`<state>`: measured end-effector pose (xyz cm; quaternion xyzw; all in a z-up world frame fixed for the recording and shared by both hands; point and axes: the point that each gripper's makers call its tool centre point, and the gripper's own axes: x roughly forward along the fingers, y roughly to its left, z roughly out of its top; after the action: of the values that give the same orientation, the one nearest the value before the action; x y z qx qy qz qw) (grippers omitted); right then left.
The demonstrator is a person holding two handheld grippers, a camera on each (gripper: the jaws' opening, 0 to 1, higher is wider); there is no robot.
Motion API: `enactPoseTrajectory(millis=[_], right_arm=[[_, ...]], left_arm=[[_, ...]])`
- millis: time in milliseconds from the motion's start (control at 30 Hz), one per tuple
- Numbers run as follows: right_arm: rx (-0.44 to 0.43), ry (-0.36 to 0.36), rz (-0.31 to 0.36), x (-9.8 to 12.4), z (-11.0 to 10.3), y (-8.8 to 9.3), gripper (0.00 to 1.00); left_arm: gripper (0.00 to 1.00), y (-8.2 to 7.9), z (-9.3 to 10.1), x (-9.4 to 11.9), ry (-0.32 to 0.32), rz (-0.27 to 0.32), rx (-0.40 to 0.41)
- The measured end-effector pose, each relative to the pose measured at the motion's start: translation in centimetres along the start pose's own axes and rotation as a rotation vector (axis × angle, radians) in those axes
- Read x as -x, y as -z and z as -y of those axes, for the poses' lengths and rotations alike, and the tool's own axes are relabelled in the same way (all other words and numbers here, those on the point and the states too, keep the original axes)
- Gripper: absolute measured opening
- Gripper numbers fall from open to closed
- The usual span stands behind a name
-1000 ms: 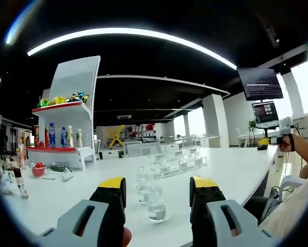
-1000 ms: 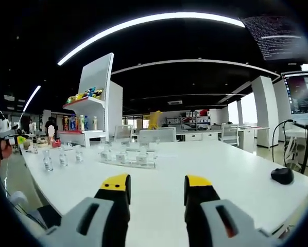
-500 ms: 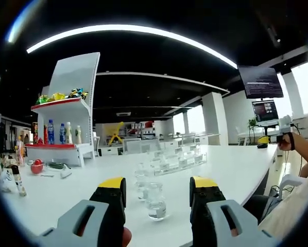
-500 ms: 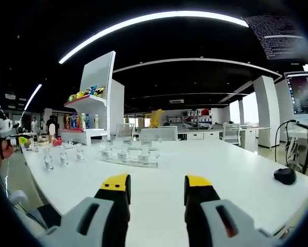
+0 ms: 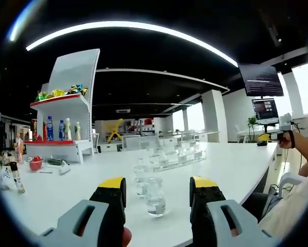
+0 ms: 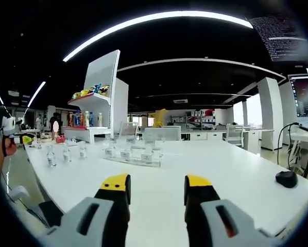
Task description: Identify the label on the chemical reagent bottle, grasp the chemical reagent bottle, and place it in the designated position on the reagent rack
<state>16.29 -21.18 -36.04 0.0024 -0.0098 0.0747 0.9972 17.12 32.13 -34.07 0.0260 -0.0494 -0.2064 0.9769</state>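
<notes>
Both views low over the white table (image 5: 231,164), opposite ends, sharing the reagent rack (image 6: 128,154).

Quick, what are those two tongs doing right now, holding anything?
Left tongs: open, holding nothing; a small clear bottle stands on the white table just ahead between the jaws.
Right tongs: open, empty, above bare table.

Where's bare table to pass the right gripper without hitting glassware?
Free: the white table between the reagent rack and the black mouse, straight ahead of the right gripper. Crowded: loose bottles left of the rack.
</notes>
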Motion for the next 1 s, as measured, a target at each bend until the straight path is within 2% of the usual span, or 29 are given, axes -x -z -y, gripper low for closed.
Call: enactPoseTrajectory(millis=[467, 867, 1000], right_arm=[[0.007, -0.027, 0.011, -0.1, -0.2, -0.6, 0.42], [0.003, -0.034, 0.009, -0.2, -0.5, -0.5, 0.42], [0.004, -0.039, 0.009, -0.2, -0.6, -0.5, 0.42]], left_arm=[[0.49, 0.2, -0.3, -0.2, 0.003, -0.007, -0.001], [0.49, 0.6, 1.1, -0.4, 0.07, -0.025, -0.006], [0.49, 0.7, 1.3, -0.5, 0.074, -0.03, -0.009]])
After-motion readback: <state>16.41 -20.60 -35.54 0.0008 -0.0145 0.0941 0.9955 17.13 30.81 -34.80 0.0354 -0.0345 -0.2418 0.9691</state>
